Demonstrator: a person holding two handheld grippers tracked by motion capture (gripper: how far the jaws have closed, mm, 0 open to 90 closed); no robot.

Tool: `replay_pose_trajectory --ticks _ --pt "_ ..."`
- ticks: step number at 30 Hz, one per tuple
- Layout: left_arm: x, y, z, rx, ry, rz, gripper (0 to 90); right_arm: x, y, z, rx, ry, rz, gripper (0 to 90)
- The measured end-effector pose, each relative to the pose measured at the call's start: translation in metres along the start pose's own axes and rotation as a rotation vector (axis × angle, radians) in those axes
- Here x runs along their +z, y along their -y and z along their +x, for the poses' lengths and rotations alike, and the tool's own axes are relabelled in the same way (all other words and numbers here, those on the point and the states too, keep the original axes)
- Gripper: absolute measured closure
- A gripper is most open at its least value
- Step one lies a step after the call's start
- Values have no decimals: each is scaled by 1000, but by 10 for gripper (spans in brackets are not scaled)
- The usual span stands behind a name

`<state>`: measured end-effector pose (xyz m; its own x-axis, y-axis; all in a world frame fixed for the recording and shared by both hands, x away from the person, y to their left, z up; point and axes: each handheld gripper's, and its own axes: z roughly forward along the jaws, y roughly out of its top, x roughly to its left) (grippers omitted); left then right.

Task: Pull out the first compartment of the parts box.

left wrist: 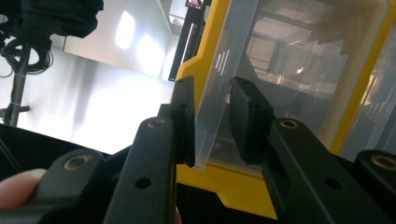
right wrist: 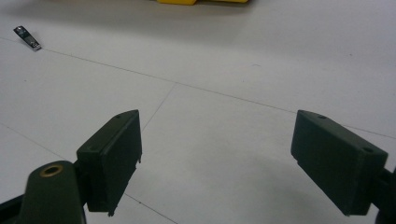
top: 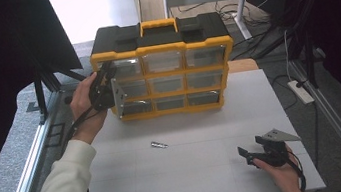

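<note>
A yellow and black organizer box with clear drawers stands upright at the back of the white table. My left gripper is at its top left corner. In the left gripper view its jaws are closed on the edge of a clear drawer, one pad on each side of the plastic, with the yellow frame just below. My right gripper rests low near the table's front right, jaws wide apart with nothing between them.
A small metal piece lies on the table in front of the box, also far left in the right gripper view. A power strip and cables lie on the floor to the right.
</note>
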<state>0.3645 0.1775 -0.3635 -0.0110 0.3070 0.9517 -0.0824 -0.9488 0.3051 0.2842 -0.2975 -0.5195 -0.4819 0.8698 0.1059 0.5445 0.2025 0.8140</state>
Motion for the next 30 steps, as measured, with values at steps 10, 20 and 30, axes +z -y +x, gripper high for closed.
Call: replay_pose_trajectory --ticks 10,20,30 --pt "-4 1 -1 -7 -2 -8 720 0 0 0 1 -2 -3 163" --pt "-7 1 -1 -10 -1 -12 722 -1 0 0 1 0 -5 164" --pt "-10 2 -1 -16 -3 -25 722 -1 0 0 0 1 -7 164"
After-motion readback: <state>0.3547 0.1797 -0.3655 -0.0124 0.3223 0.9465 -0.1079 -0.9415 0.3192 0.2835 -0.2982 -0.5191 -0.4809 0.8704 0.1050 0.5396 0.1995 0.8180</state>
